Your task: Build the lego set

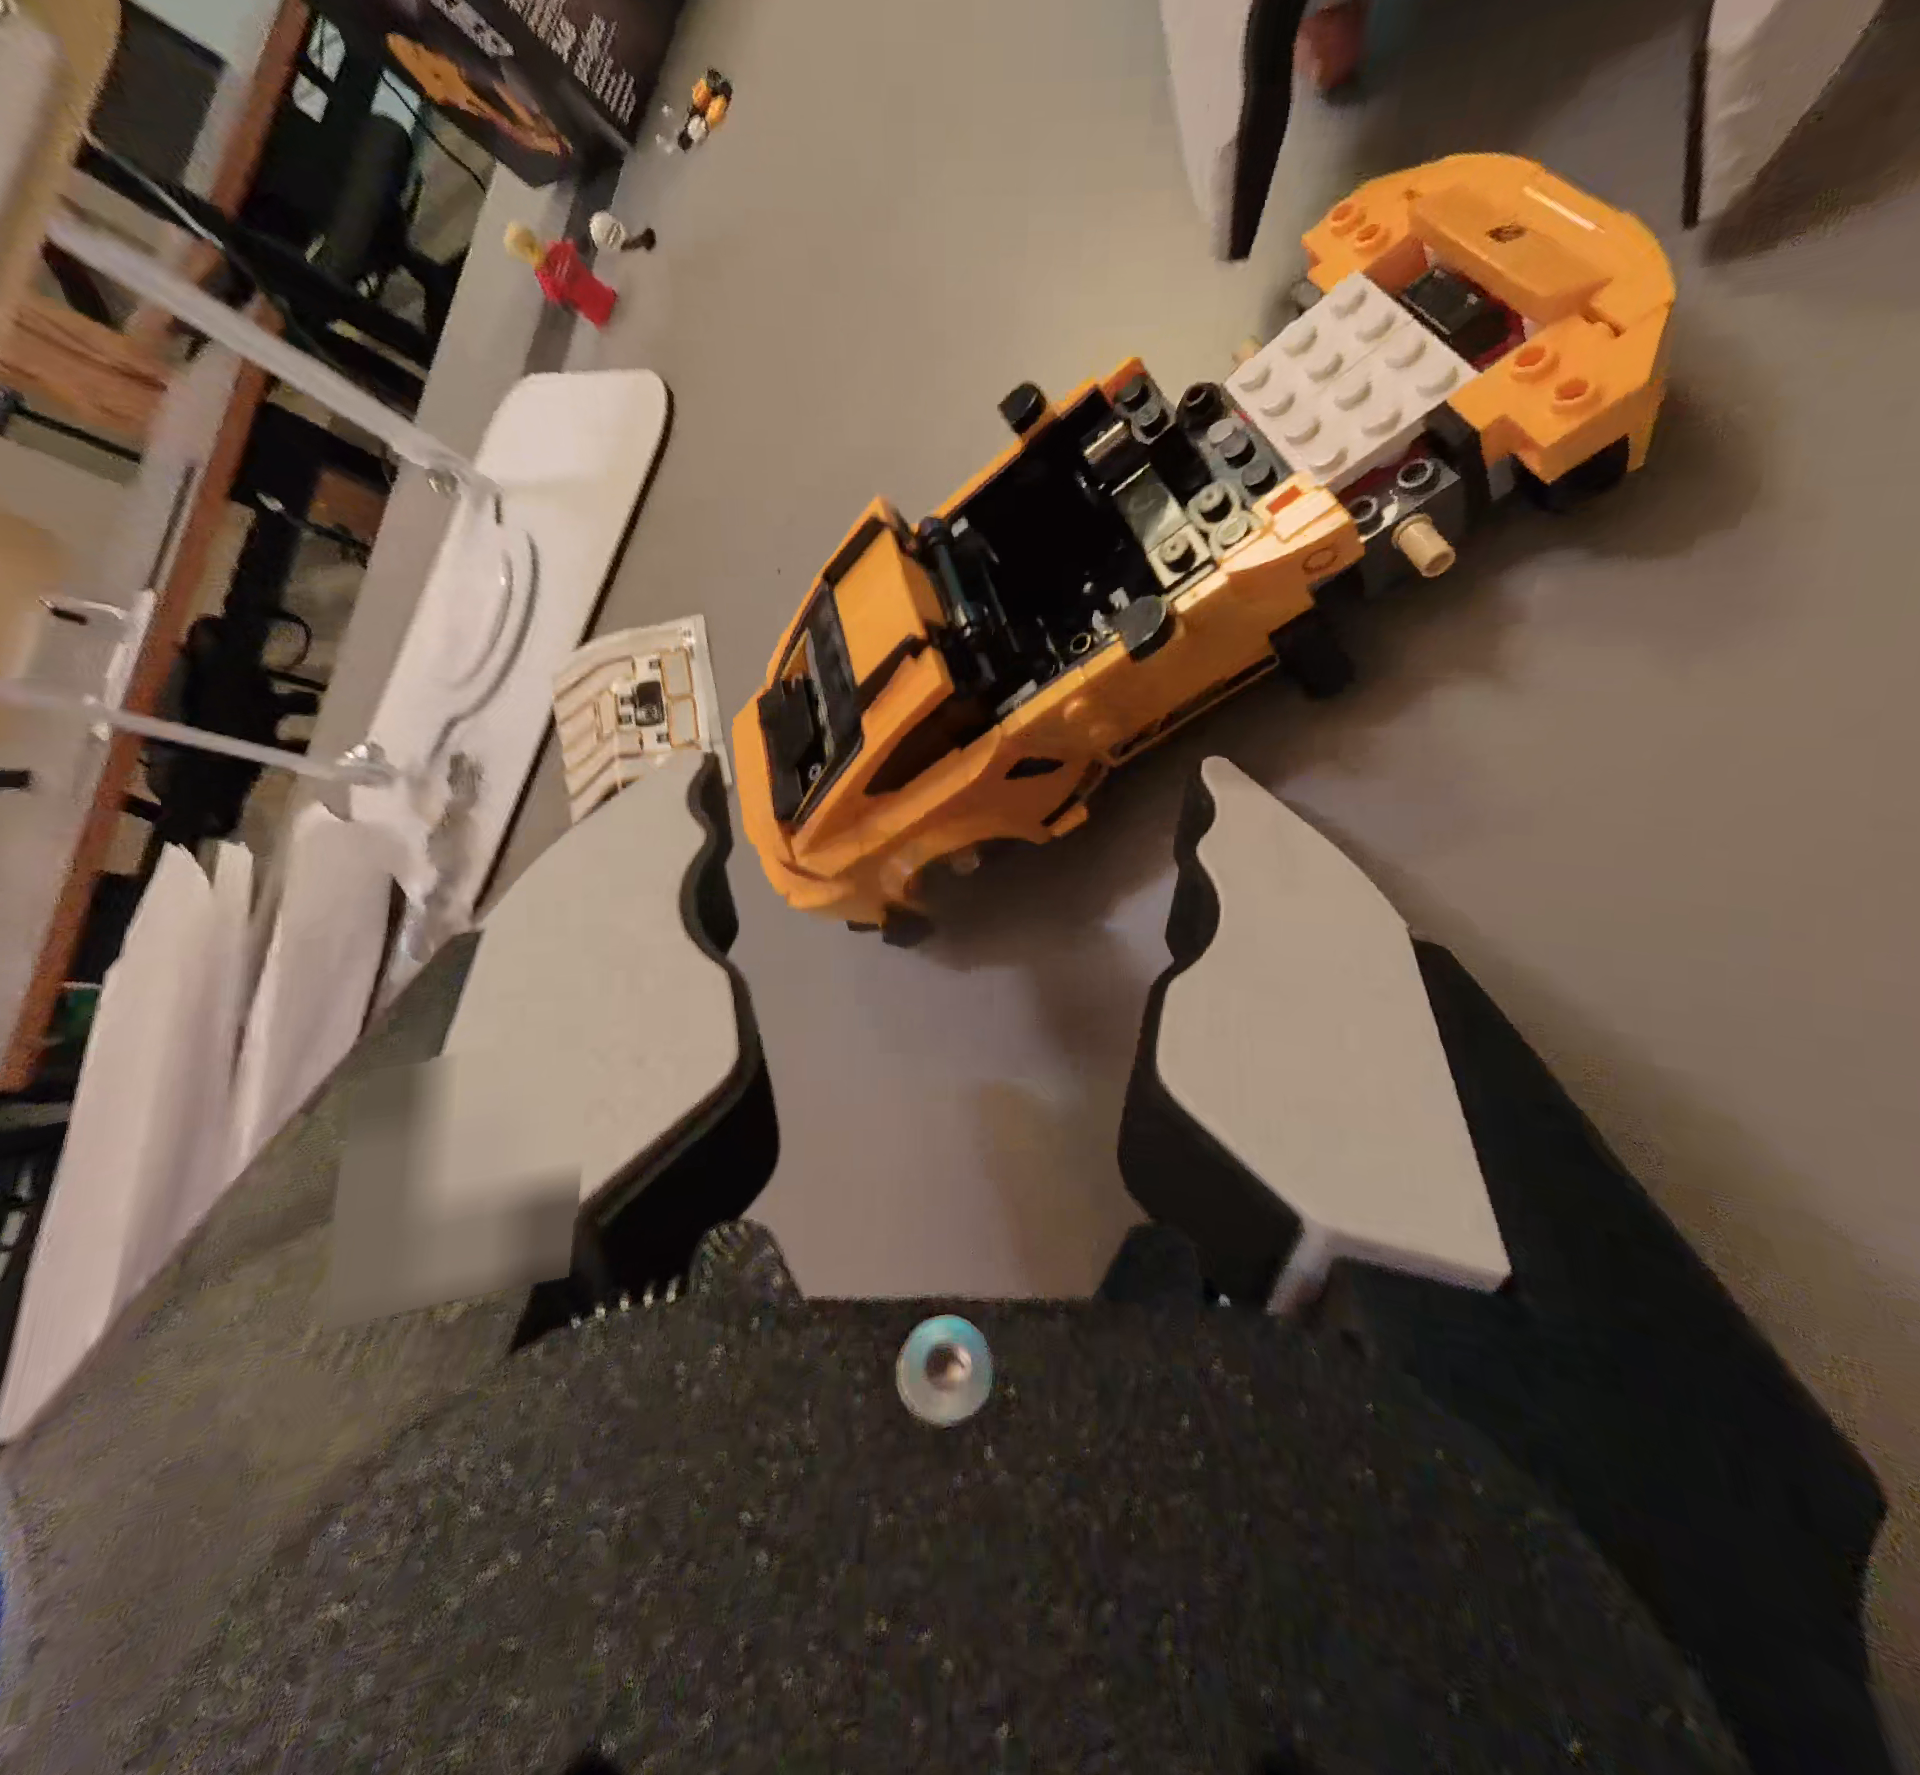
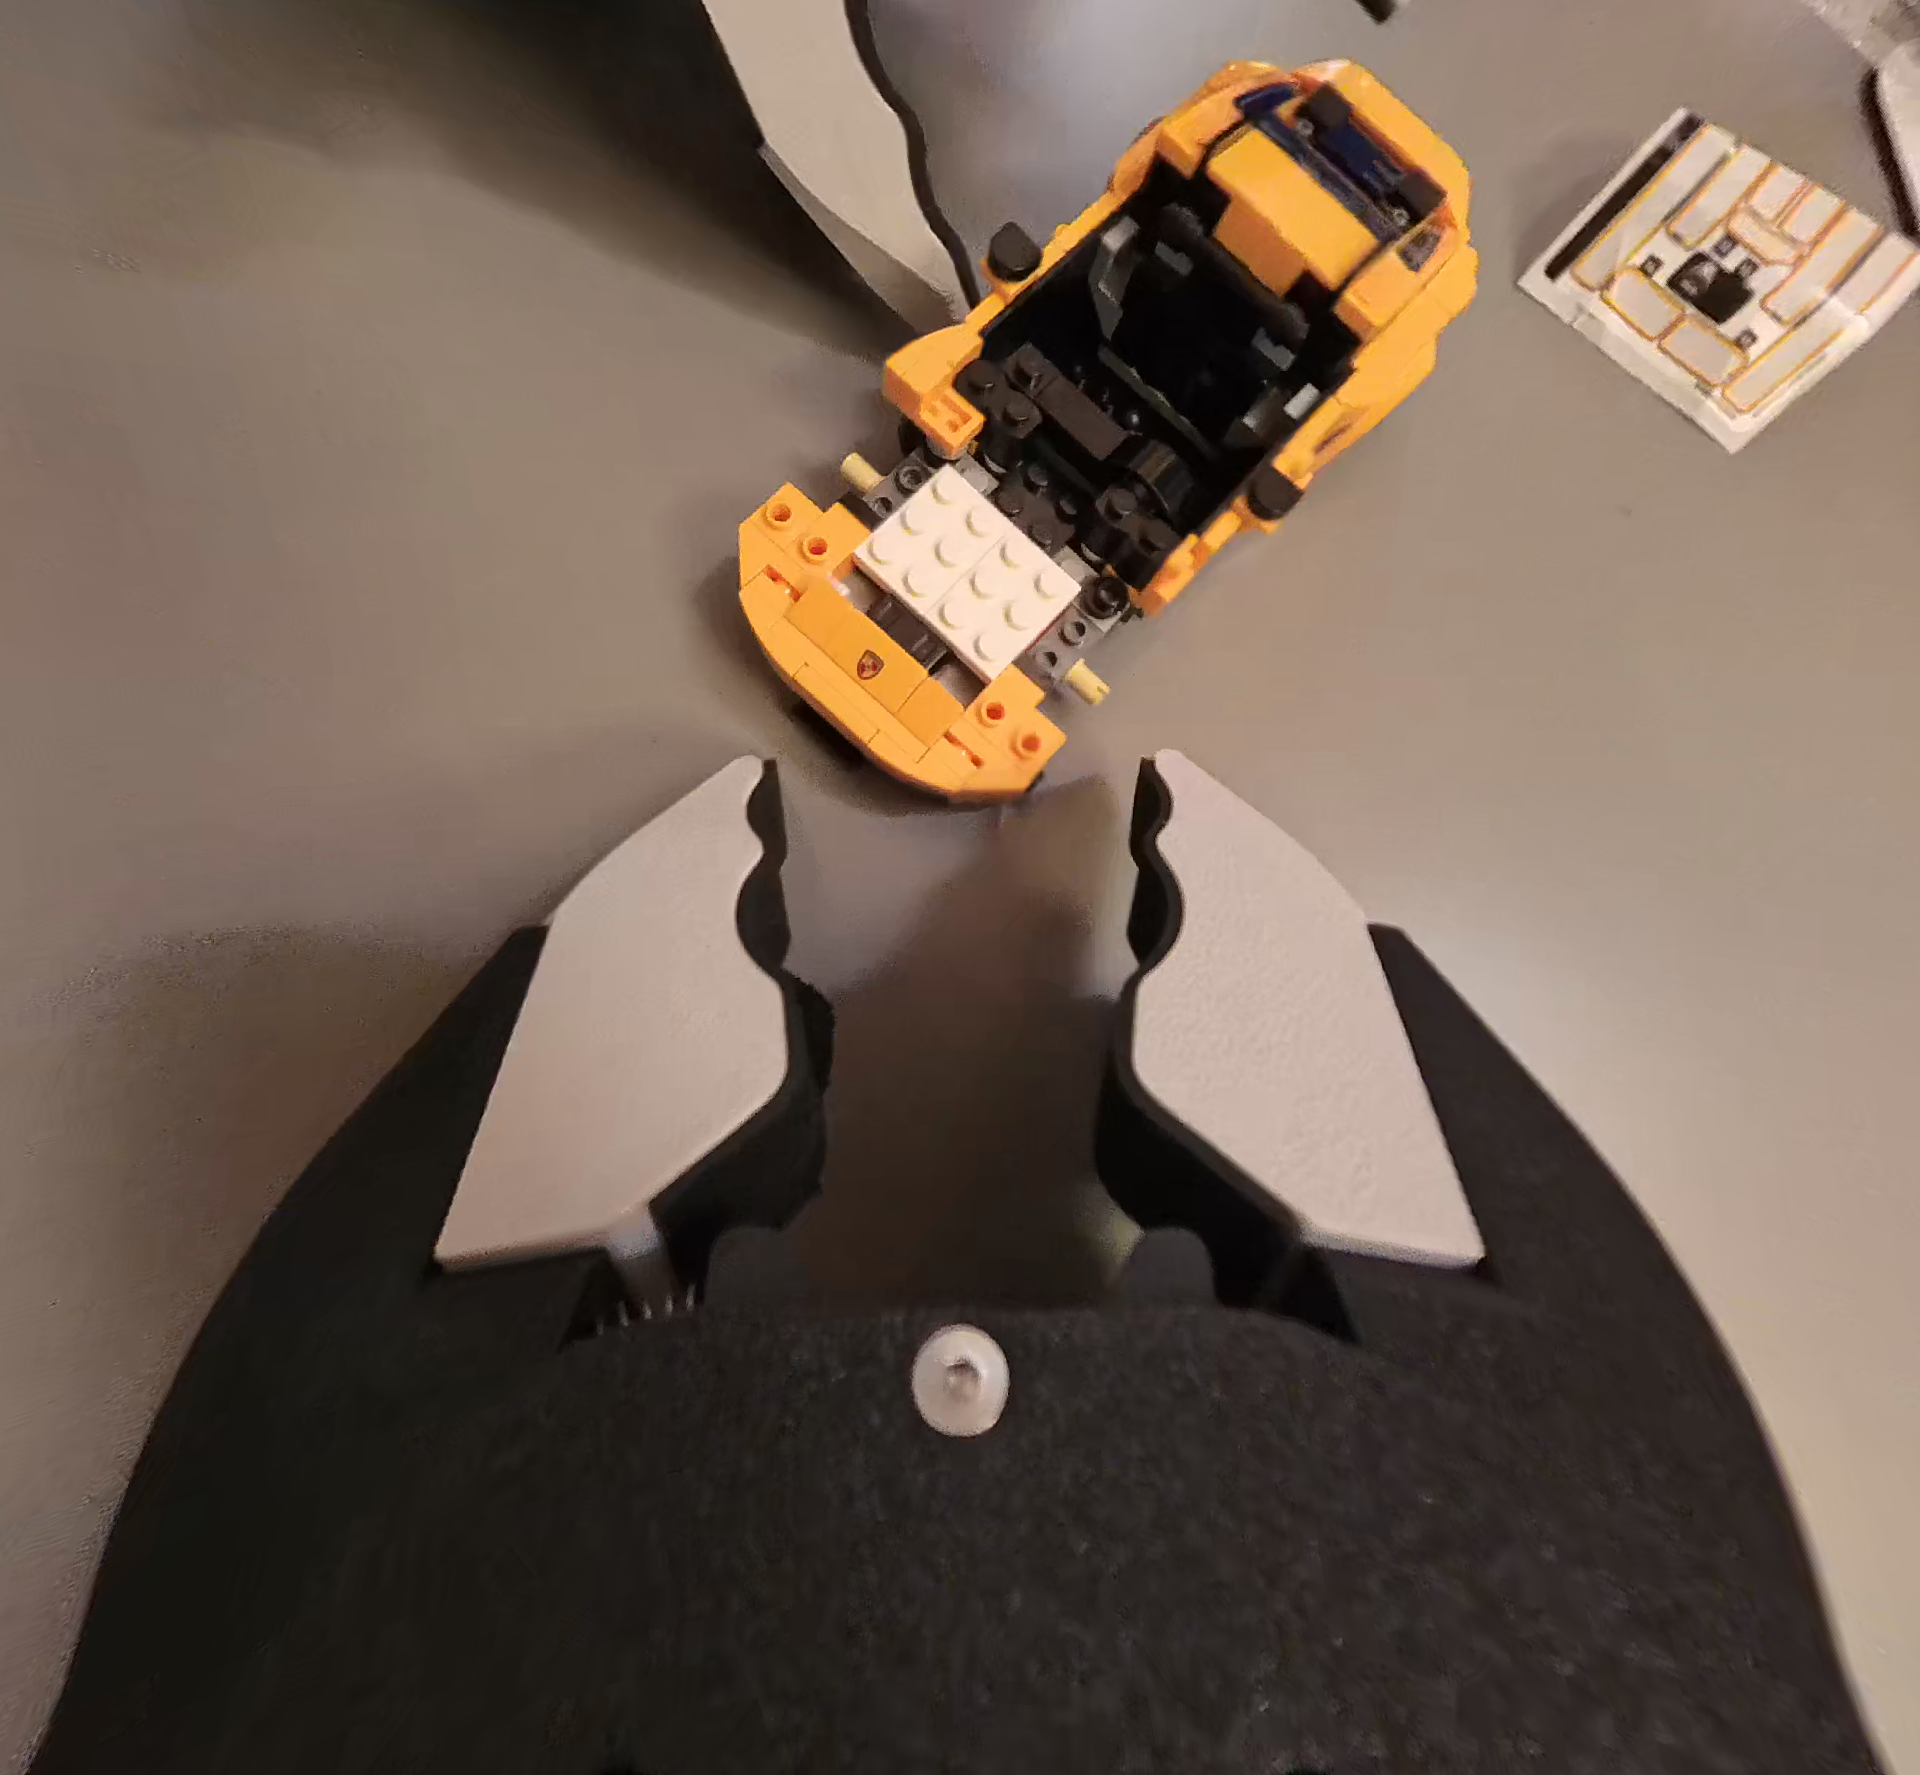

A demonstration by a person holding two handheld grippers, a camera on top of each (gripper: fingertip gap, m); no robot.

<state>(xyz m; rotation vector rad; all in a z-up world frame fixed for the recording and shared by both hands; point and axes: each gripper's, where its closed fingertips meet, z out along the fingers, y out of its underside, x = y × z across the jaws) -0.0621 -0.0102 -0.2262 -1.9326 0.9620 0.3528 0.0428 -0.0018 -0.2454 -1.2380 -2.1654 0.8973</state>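
Note:
An orange Lego car (image 1: 1195,562) with an open black cabin and white stud plates lies on the grey table. It has no roof and bare axle pins. My left gripper (image 1: 961,780) is open and empty, its fingertips just short of the car's one end. My right gripper (image 2: 956,769) is open and empty, just short of the car (image 2: 1122,437) at its other end, by the white plates. Each gripper shows at the far side in the other's view: the right one (image 1: 1455,63) and the left one (image 2: 1091,11).
A sticker sheet (image 1: 639,717) (image 2: 1725,281) lies beside the car. A red minifigure (image 1: 566,265) and small loose parts (image 1: 701,110) lie near the set's box (image 1: 540,11). A white board with clear stands (image 1: 520,603) is at the left table edge.

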